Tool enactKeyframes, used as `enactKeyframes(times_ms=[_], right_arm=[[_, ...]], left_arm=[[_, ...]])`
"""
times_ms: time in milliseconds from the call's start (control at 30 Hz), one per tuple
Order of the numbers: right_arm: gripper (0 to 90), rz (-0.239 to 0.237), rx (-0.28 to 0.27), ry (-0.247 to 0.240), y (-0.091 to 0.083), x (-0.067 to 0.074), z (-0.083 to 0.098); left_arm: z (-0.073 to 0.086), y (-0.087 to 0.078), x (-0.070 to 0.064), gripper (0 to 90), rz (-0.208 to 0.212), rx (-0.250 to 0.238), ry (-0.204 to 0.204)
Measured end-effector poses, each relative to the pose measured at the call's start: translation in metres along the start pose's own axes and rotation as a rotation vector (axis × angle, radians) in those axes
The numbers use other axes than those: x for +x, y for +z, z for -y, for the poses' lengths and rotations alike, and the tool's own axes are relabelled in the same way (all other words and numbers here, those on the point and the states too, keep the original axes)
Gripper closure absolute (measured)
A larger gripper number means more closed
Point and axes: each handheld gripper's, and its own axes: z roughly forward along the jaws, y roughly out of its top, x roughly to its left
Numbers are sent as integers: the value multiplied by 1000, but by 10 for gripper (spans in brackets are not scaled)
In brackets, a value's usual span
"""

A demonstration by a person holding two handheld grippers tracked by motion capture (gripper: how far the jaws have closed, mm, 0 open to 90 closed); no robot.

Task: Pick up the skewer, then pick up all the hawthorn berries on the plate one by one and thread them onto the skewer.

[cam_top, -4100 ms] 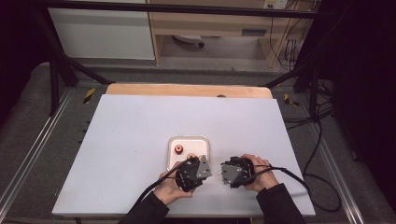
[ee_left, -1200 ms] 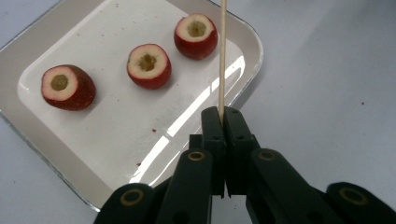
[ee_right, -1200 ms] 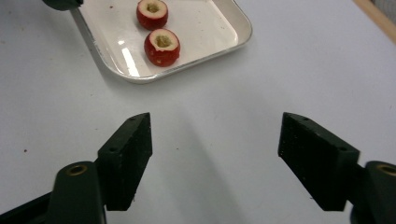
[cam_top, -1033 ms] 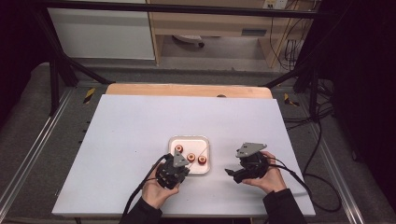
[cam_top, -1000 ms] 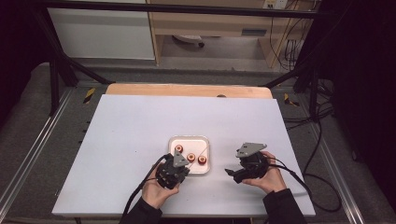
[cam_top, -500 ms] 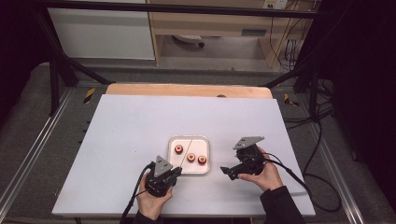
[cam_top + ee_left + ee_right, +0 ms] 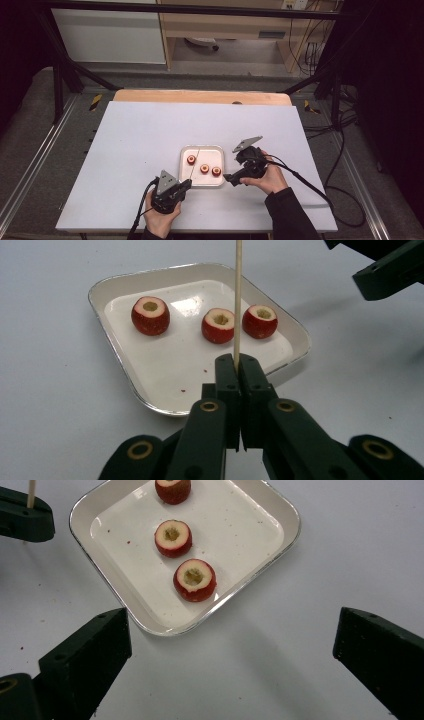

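A white tray (image 7: 210,152) holds three red cored fruit pieces (image 7: 204,168) in a row. They also show in the left gripper view (image 7: 218,325) and the right gripper view (image 7: 195,580). My left gripper (image 7: 239,360) is shut on a thin wooden skewer (image 7: 238,300) that points out over the tray. This gripper (image 7: 186,184) sits at the tray's near left corner. My right gripper (image 7: 232,630) stands wide open just off the tray's right edge (image 7: 234,167). Its jaws have just been opening, with nothing between them.
The tray rests on a white tabletop (image 7: 140,130) with a wooden strip (image 7: 200,96) along the far edge. Cables trail from both grippers toward the near edge and the right. Metal rails and dark floor surround the table.
Both grippers have drawn back from the tray, the left toward the near edge with the skewer, the right to the right and slightly up. The right jaws now stand wider.
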Motion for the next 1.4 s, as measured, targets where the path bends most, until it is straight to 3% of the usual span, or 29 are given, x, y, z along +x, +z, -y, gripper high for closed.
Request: enactKeyframes(times_ms=[400,633,1167,1400], right_arm=[[80,-64,92,-59,21,5,-24],[185,-118,165,-106,34,8,-39],[420,-123,283,-30,62,7,-49],[499,-108,292,-52,69,8,-49]], left_arm=[[2,-2,1,886,10,-8,-3],[3,-1,-1,886,7,-7,17],[6,-1,1,886,8,-2,17],[7,-1,3,886,12,5,11]])
